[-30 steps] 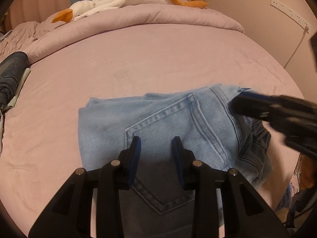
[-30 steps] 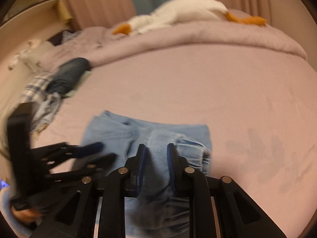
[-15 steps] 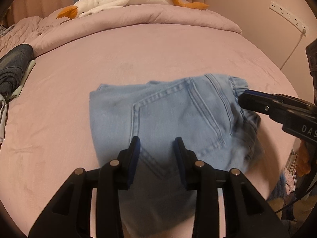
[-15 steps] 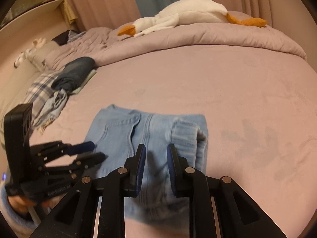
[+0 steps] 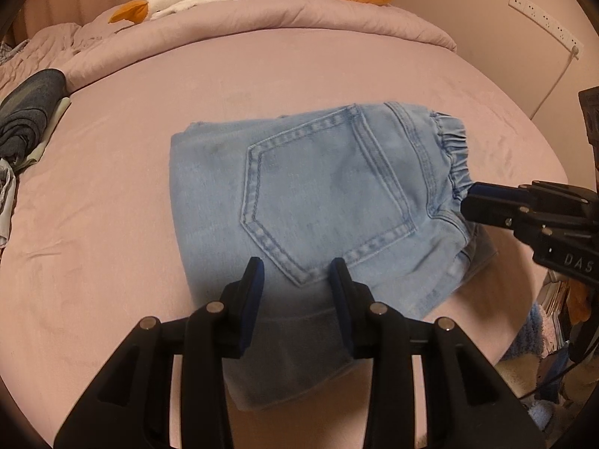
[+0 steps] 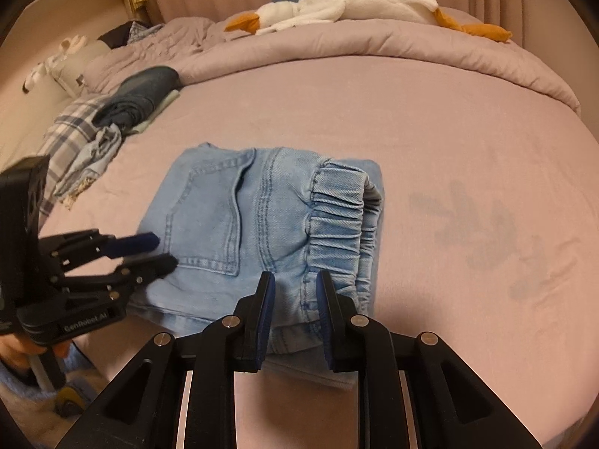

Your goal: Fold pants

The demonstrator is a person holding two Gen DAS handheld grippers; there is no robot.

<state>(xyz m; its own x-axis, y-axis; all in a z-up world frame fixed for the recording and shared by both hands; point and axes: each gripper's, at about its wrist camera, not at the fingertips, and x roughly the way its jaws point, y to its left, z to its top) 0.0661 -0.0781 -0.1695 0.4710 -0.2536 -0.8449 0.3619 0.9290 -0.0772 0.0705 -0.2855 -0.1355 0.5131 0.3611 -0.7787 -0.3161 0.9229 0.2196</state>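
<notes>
Light-blue denim pants (image 5: 322, 202) lie folded into a compact block on the pink bed (image 5: 262, 67), back pocket (image 5: 322, 194) facing up, elastic waistband (image 6: 337, 220) gathered along one edge of the block. Part of the fabric at the near end reaches the bed's edge.

Left gripper (image 5: 295, 273): jaws apart, nothing between them, fingertips over the near edge of the pants just below the pocket point. Contact with the cloth cannot be judged from either view.

Right gripper (image 6: 294, 284): jaws parted at a moderate gap, empty, poised over the waistband end of the pants. In the left wrist view its tips sit just beside the elastic.

Beyond the pants, at the far side of the bed: rolled pink duvet (image 6: 374, 48) with a white goose plush (image 6: 348, 3) on top. A pile of dark and plaid clothes (image 6: 112, 119) lies well apart from the pants.
</notes>
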